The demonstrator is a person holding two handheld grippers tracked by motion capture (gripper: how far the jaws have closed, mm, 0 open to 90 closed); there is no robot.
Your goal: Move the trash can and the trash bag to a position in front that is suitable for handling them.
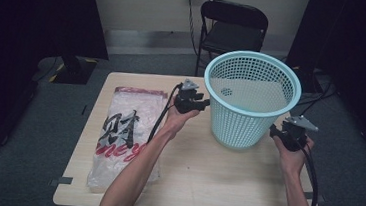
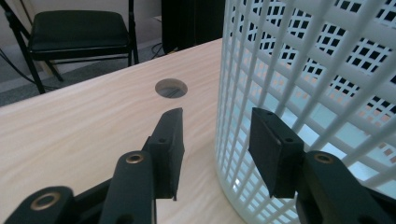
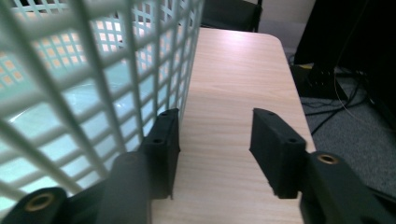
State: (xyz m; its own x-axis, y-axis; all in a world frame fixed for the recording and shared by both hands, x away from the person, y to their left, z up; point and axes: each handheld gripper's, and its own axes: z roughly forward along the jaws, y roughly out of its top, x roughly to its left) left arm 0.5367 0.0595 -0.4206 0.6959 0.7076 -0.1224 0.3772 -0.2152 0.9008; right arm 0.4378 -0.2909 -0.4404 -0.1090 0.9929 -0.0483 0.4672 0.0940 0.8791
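Pale-blue lattice plastic is what we are seeing on the bench [image 1: 199, 179]: a basket [image 1: 249, 100] standing upright toward the right side. We are watching the left gripper [image 1: 200, 103] hovering just beside its left wall, jaws gaping wide and gripping nothing (in the left gripper view the mesh is running up between them, one jaw in front of it). Our right gripper [image 1: 274, 132] is sitting close against the basket's lower right side, jaws likewise spread apart and empty. We are also noticing a clear printed bag [image 1: 123, 133] lying flat at the left, and a black folding chair [image 1: 233, 29] standing beyond the bench.
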